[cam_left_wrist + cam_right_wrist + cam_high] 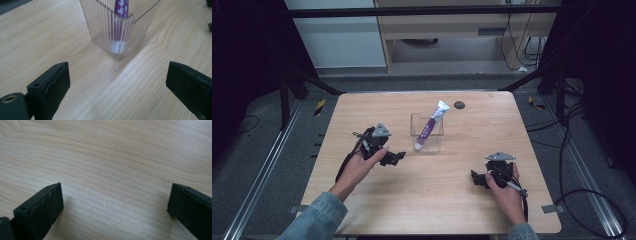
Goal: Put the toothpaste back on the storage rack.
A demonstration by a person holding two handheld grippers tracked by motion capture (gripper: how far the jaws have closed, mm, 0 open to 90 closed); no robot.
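A clear ribbed square cup (427,134) stands near the middle of the wooden table (377,210). A purple and white tube (431,125) leans in it, cap end down, its top sticking out toward the far right. My left gripper (395,158) rests on the table just left of the cup, open and empty. In the left gripper view the cup (100,25) stands a little ahead of the spread jaws, with the tube (119,22) inside. My right gripper (477,179) lies at the front right, open, with bare wood between its jaws.
A small dark round disc (459,105) lies on the table behind the cup. Black cables (582,190) run over the floor to the right. Metal frame rails (257,180) flank the table.
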